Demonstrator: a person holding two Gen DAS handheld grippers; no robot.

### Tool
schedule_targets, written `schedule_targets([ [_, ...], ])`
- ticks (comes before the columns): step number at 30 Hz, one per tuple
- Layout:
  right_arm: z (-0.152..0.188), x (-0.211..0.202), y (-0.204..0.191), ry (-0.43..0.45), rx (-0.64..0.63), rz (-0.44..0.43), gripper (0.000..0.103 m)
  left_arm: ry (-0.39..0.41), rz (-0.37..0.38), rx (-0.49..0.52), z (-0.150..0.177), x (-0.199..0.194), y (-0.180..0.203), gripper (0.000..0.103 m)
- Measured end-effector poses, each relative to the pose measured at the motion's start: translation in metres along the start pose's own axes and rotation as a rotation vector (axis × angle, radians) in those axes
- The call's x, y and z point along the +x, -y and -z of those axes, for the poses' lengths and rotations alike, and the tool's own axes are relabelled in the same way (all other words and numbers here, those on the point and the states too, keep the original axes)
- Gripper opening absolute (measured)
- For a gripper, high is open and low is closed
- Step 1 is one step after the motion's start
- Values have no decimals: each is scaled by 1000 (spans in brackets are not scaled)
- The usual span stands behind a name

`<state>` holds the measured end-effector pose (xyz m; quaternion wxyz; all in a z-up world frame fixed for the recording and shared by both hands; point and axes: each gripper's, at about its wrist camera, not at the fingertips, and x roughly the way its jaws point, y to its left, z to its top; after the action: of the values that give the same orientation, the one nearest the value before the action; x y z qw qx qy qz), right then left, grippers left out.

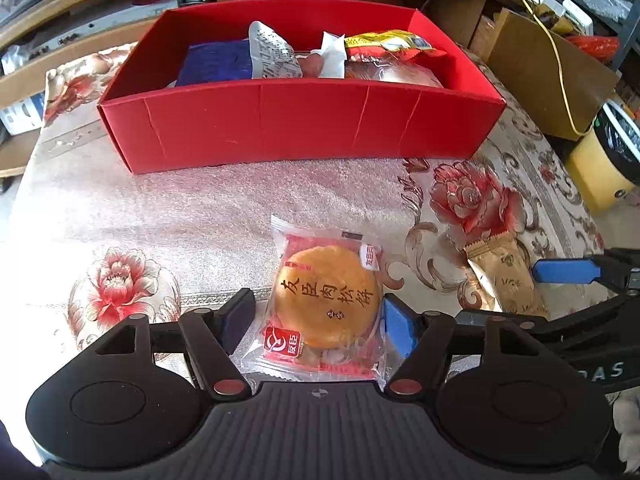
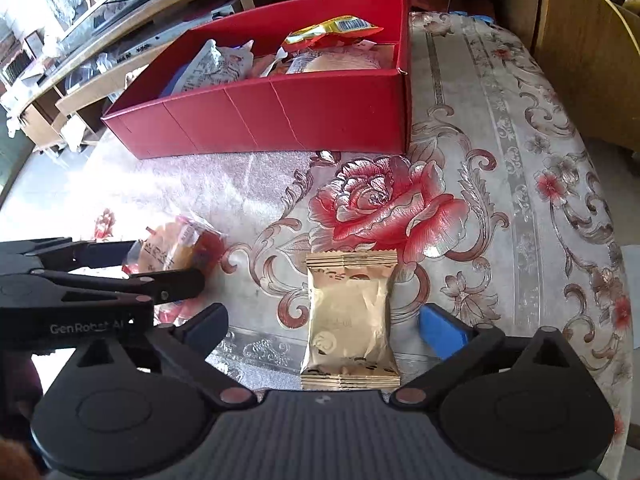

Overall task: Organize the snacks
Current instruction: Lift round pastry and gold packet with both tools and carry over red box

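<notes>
My left gripper (image 1: pixel 318 320) is spread open around the pork floss cake packet (image 1: pixel 326 304), which lies flat on the floral tablecloth (image 1: pixel 120 216). The packet sits between my two fingers; the right blue pad (image 1: pixel 396 326) appears to touch the wrapper's edge, while the left dark pad stands just beside it. I cannot confirm any squeeze.

My right gripper (image 2: pixel 322 330) is also open, its fingers well to either side of the gold snack packet (image 2: pixel 349 320). That packet lies lengthwise between them on the tablecloth, touching neither pad. In the left wrist view the same gold packet (image 1: pixel 505 276) shows beside the right gripper's blue pad.

Writing noted:
- Pork floss cake: "友臣肉松饼" in dark characters across the round golden cake picture; a red logo tab at the lower left reading "友臣"; a small white tab at the upper right, too small to read with certainty.
- Left gripper body, seen from the right wrist: "GenRobot AI", partly hidden.
- Gold packet: faint print, illegible.

The red cardboard box (image 1: pixel 304 124) stands farther back on the table, open at the top. Inside it are a blue packet (image 1: pixel 216 62), a silver printed wrapper (image 1: pixel 272 54) and a yellow and red snack bag (image 1: pixel 390 44).
</notes>
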<state>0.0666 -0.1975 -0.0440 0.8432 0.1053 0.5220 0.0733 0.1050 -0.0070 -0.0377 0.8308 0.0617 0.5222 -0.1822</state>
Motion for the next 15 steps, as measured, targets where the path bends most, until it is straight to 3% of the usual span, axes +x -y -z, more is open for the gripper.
schedule_targets([
  [5, 2, 2, -10, -18, -61, 73, 96, 11, -68, 78, 3, 5, 10, 83],
  [7, 2, 3, -12, -27, -62, 89, 96, 0, -128, 64, 3, 11, 9, 103],
  [9, 2, 3, -14, -28, -76, 106, 93, -12, -115, 26, 2, 13, 1, 102],
  [12, 4, 0, -22, -6, -139, 163, 69, -2, -116, 36, 3, 11, 3, 99],
  [13, 5, -2, -23, 0, -145, 165, 54, 4, -115, 44, 3, 10, 4, 95],
  [15, 5, -5, -23, 5, -145, 163, 44, 20, -99, 60, 3, 5, 8, 84],
])
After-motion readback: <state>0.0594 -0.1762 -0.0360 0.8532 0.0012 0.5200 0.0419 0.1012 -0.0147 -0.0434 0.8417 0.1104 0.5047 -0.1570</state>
